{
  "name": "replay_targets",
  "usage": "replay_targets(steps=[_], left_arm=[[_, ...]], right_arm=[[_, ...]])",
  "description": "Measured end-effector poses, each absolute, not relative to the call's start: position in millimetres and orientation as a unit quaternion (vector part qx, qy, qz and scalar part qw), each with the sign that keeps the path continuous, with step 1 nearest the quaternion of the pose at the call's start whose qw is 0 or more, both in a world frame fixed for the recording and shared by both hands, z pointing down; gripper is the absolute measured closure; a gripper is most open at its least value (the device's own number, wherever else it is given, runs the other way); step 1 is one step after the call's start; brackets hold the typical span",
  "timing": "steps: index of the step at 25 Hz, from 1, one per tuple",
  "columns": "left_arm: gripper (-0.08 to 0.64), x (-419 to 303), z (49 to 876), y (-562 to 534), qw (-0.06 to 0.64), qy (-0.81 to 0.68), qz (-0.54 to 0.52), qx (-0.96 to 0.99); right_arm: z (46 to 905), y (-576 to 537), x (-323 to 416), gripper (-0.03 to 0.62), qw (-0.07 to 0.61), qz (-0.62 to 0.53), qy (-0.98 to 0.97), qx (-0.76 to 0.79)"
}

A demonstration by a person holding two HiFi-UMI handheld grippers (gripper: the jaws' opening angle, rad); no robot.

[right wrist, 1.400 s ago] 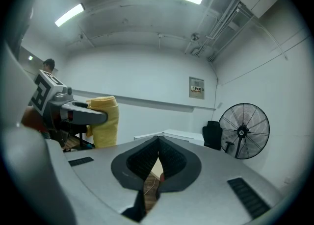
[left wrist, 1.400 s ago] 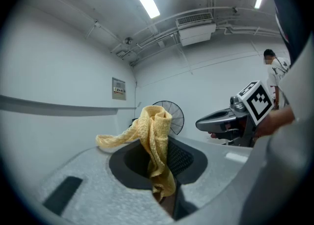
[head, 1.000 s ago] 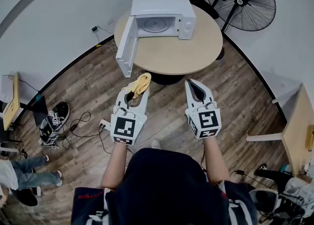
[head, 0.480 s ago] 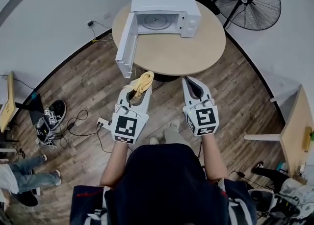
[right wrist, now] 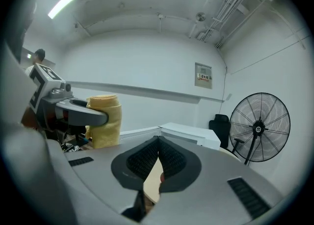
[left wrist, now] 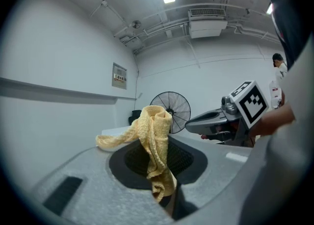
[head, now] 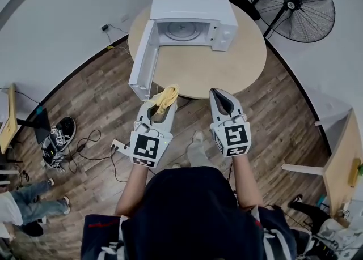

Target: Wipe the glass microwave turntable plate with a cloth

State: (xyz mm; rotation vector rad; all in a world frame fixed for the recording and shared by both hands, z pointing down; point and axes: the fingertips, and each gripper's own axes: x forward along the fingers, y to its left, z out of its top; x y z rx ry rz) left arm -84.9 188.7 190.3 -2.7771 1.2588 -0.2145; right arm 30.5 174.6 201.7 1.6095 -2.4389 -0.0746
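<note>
A white microwave (head: 193, 18) stands on a round wooden table (head: 227, 72) with its door (head: 142, 63) swung open to the left. Inside it lies the glass turntable plate (head: 182, 31). My left gripper (head: 163, 103) is shut on a yellow cloth (head: 165, 97), which bunches above the jaws and hangs down between them in the left gripper view (left wrist: 154, 145). My right gripper (head: 220, 99) is shut with nothing in it; in its own view the pads (right wrist: 147, 158) meet. Both grippers hover over the floor just short of the table's near edge.
A black pedestal fan (head: 292, 4) stands behind the table at the right. Cables and a power strip (head: 119, 148) lie on the wooden floor at the left, near shoes (head: 54, 145). A person's legs (head: 22, 211) show at lower left. Another table edge (head: 340, 162) is at right.
Both grippers and the person have moved forward toward the table; the microwave now sits closer and larger in the head view. The cloth stays clamped in the left gripper.
</note>
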Motion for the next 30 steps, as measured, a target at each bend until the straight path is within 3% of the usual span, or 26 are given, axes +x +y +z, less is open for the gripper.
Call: replay_targets(steps=[19,30], left_arm=[[0.503,-11.5,198.8,29.5,-0.002,0.450,-0.086,-0.889],[0.503,13.9,248.0,-10.5,-0.038,0.463,-0.126,-0.877]], right_arm=[[215.0,7.2,96.1,0.581,0.130,-0.007,-0.861,0.491],[266.1,-36.6,111.6,0.581,0.160,0.037,-0.875,0.455]])
